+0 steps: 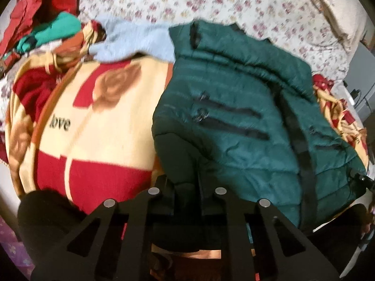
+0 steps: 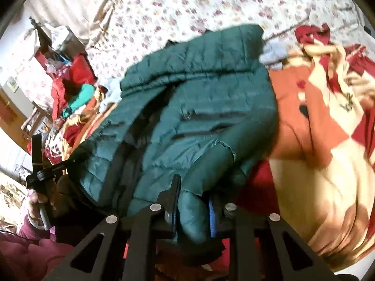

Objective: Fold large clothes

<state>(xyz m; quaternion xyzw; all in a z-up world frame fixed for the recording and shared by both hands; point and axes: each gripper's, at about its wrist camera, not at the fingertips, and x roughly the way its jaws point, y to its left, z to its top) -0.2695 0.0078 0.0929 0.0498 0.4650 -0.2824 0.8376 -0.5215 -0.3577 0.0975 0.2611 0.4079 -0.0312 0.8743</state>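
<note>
Right hand-held gripper (image 2: 191, 213) clamped on the hem of the green puffer jacket (image 2: 187, 107); left hand-held gripper (image 1: 186, 187) closed on the opposite hem corner. Jacket's long axis runs toward 12 o'clock, collar farthest, over the patterned blanket (image 1: 105, 126) on the bed (image 1: 211, 0).

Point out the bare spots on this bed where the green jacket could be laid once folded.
Freest: the red-and-cream blanket between the green jacket and the clothes pile, around the word "love". The floral sheet beyond the jacket's collar also lies bare. Crowded: the far corner with the pile and a light blue garment. Both grippers, left and right, clamp the jacket.
</note>
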